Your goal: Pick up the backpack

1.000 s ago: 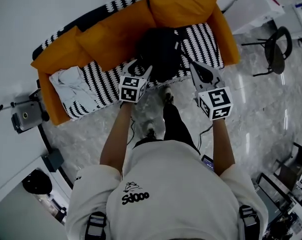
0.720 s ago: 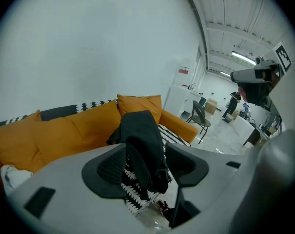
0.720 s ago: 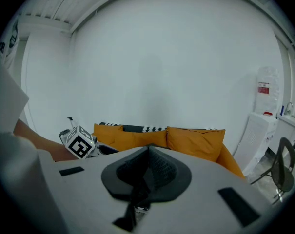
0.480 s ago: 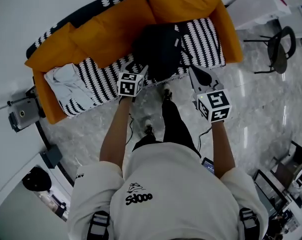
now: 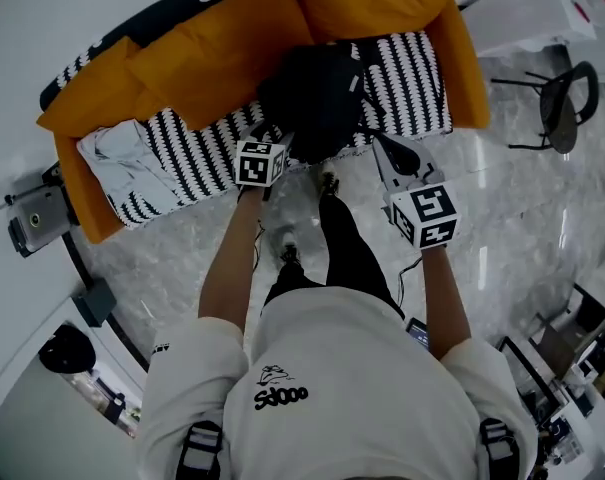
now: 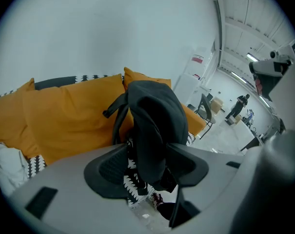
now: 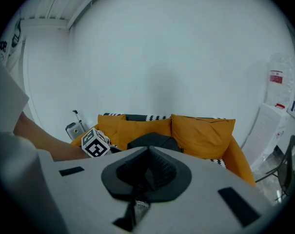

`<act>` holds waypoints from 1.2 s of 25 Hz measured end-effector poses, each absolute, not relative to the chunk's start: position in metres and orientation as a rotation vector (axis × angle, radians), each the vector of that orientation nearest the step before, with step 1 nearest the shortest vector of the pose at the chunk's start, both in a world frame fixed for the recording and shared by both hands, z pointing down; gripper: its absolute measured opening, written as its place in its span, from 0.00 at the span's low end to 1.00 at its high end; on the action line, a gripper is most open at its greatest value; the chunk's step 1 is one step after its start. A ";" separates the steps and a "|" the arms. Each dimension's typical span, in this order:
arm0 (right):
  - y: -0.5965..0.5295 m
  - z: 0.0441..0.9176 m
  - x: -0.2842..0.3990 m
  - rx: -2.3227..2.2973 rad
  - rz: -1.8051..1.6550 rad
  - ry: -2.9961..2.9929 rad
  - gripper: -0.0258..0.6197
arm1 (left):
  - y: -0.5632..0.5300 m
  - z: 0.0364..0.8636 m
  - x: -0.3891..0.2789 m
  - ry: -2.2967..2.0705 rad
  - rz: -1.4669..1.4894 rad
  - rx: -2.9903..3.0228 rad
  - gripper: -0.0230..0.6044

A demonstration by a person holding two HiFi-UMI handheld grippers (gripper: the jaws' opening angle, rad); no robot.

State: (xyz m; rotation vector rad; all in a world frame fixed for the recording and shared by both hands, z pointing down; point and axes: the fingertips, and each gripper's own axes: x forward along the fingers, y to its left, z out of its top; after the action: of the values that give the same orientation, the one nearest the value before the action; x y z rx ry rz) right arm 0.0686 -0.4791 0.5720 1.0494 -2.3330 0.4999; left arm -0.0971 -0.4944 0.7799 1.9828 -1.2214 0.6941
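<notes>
A black backpack stands upright on the seat of the orange sofa, leaning on its back cushions. My left gripper reaches the backpack's lower left edge. In the left gripper view its jaws are open, and the backpack's front fills the gap between the two pads. My right gripper hangs just off the backpack's right side, over the sofa's front edge. Its jaws are shut with nothing in them, and the backpack's top shows just beyond them.
A white garment lies on the striped seat cover at the sofa's left end. A black chair stands on the marble floor to the right. A grey case sits left of the sofa. The person's shoes are near the sofa's front.
The person has stepped nearer the sofa. Both grippers have moved forward toward the backpack, and the left one now reaches its lower edge.
</notes>
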 end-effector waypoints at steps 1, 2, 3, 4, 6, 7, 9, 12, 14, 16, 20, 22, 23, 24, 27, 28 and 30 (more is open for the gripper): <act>-0.482 0.575 0.068 1.043 0.504 -2.332 0.09 | -0.497 0.783 -0.095 -1.218 0.692 1.979 0.43; -0.486 0.578 0.068 1.038 0.509 -2.331 0.09 | -0.499 0.786 -0.094 -1.214 0.689 1.977 0.43; -0.489 0.581 0.067 1.033 0.513 -2.329 0.09 | -0.502 0.789 -0.092 -1.211 0.685 1.976 0.43; -0.491 0.584 0.067 1.030 0.517 -2.327 0.09 | -0.504 0.791 -0.091 -1.210 0.680 1.974 0.43; -0.495 0.589 0.067 1.023 0.524 -2.323 0.09 | -0.510 0.795 -0.091 -1.213 0.666 1.969 0.43; -0.496 0.591 0.068 1.020 0.529 -2.321 0.09 | -0.513 0.796 -0.091 -1.216 0.662 1.967 0.43; -0.497 0.596 0.070 1.014 0.539 -2.315 0.09 | -0.518 0.799 -0.091 -1.222 0.658 1.963 0.43; -0.497 0.605 0.077 1.008 0.553 -2.300 0.09 | -0.523 0.803 -0.089 -1.213 0.649 1.962 0.43; -0.496 0.609 0.081 1.007 0.564 -2.290 0.09 | -0.526 0.806 -0.084 -1.194 0.639 1.967 0.43; -0.495 0.613 0.084 1.006 0.572 -2.283 0.09 | -0.529 0.809 -0.079 -1.180 0.632 1.966 0.43; -0.495 0.617 0.092 1.008 0.578 -2.273 0.09 | -0.535 0.823 -0.064 -1.153 0.694 1.970 0.43; -0.498 0.619 0.098 1.016 0.579 -2.266 0.09 | -0.540 0.828 -0.059 -1.152 0.716 1.975 0.43; -0.500 0.619 0.101 1.021 0.579 -2.262 0.09 | -0.543 0.830 -0.057 -1.157 0.720 1.974 0.43; -0.501 0.619 0.104 1.026 0.579 -2.257 0.09 | -0.547 0.832 -0.056 -1.161 0.720 1.972 0.43; -0.505 0.621 0.112 1.041 0.585 -2.244 0.09 | -0.554 0.834 -0.052 -1.167 0.703 1.968 0.42; -0.505 0.623 0.114 1.045 0.588 -2.240 0.09 | -0.556 0.834 -0.051 -1.170 0.697 1.971 0.42; -0.505 0.627 0.117 1.049 0.596 -2.231 0.09 | -0.561 0.834 -0.050 -1.186 0.692 1.983 0.39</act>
State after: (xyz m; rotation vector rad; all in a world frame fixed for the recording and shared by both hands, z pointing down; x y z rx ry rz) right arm 0.1174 -0.5047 0.6266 1.0486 -2.2308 0.5957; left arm -0.0496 -0.5608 0.8340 1.9832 -1.1856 0.6919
